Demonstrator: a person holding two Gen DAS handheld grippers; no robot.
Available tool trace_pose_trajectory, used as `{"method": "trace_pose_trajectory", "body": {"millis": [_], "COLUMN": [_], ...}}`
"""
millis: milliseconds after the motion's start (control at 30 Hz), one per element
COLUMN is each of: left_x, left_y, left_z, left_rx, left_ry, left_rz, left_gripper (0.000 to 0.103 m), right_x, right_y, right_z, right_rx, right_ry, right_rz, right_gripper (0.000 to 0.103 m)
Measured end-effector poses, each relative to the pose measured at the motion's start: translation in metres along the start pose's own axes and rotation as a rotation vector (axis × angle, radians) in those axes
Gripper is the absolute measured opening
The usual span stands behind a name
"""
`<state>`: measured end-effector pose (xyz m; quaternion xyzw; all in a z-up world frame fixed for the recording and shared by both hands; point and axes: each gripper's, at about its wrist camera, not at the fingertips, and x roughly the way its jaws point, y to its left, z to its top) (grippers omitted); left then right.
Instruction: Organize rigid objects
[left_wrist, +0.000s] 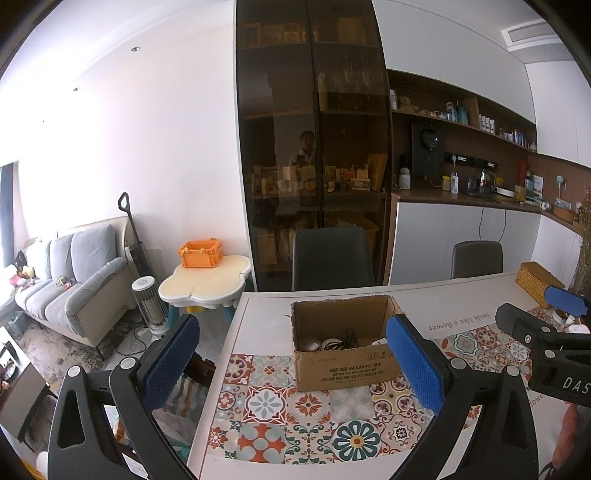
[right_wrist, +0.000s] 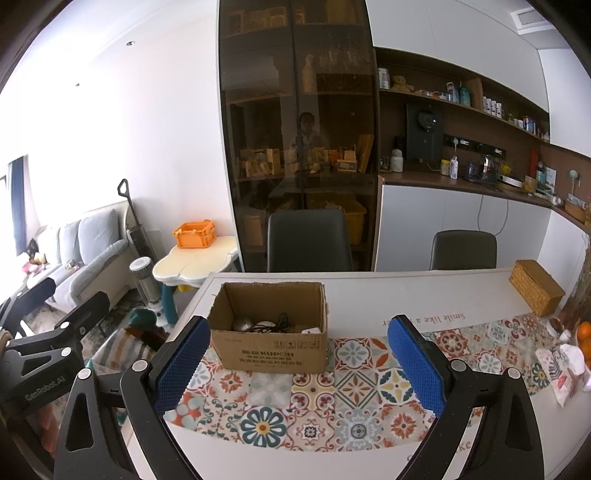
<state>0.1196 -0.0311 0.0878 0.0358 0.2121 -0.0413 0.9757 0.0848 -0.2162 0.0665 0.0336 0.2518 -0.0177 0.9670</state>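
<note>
Right wrist view showed cardboard box (right_wrist: 271, 345) on tiled table mat (right_wrist: 332, 402) holding small gadgets and a cable, left gripper (left_wrist: 291, 363) and right gripper (right_wrist: 299, 365) both gaping wide and empty, best approach from above, over box rim
</note>
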Motion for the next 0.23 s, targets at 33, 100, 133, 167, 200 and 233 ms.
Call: {"method": "trace_pose_trajectory", "body": {"millis": [33, 100, 133, 167, 200, 233], "left_x": [0.0002, -0.0005, -0.0008, -0.0010, -0.0015, -0.0017], "left_y": [0.0000, 0.0001, -0.0001, -0.0005, -0.0004, -0.0004], "left_z": [-0.0005, 0.0012, 0.0021, 0.0028, 0.0027, 0.0031], "left_rx": [0.002, 0.001, 0.001, 0.001, 0.000, 0.000], "left_ry": [0.000, 0.003, 0.004, 0.004, 0.003, 0.003], "left_rz": [-0.001, -0.006, -0.010, -0.009, -0.009, -0.008], "left_gripper": [0.103, 0.103, 0.103, 0.103, 0.103, 0.103], "right_x": [-0.0002, -0.0007, -0.0008, -0.0008, -0.0011, -0.0008], "right_y": [0.0003, 0.0009, 0.0010, 0.0010, 0.0009, 0.0017], "right_z": [0.0001, 0.0007, 0.0007, 0.0008, 0.0009, 0.0016], "right_rx": [-0.001, -0.002, -0.003, -0.003, -0.003, -0.004], "right_ry": [-0.001, -0.001, -0.002, -0.002, -0.002, -0.002], "right_rz": [0.001, 0.001, 0.003, 0.003, 0.002, 0.003], "right_gripper": [0.097, 0.097, 0.097, 0.097, 0.097, 0.097]}}
